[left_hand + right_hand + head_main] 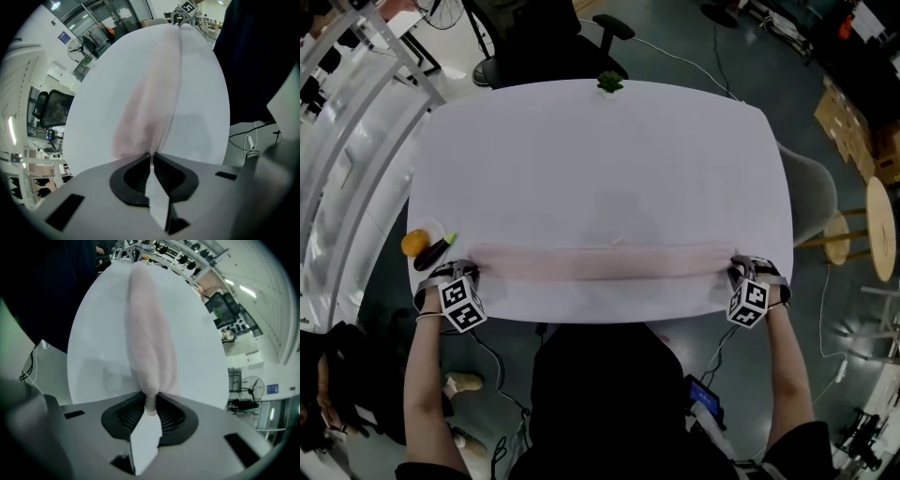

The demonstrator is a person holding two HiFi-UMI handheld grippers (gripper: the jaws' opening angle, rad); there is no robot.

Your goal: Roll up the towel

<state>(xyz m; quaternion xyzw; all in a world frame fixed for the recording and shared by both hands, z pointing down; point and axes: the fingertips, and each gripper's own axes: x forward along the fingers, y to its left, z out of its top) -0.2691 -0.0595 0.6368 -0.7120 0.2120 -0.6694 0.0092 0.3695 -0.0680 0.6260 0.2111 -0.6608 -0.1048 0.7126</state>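
**Towel gripped at both ends near the table's front edge**

*Risks, left to right.* The left gripper (465,275) is clenched on only a thin edge of the pink towel (600,262), and a firm pull would probably slip that sliver free. Just beside it sits a small plate (431,224) with an orange (414,243) and a dark vegetable (437,251), which a turning hand could knock. The towel lies as a long, narrow band across the white table (600,159), close to its near edge. If the two ends move unevenly, the roll would likely skew or slacken. The right gripper (739,272) is clamped on a thicker bunch of the towel's end, seemingly the firmer hold.

*Pose.* Both forearms reach forward from the near side, well apart. Each gripper points steeply down at its own end of the band, with its marker cube toward the person.
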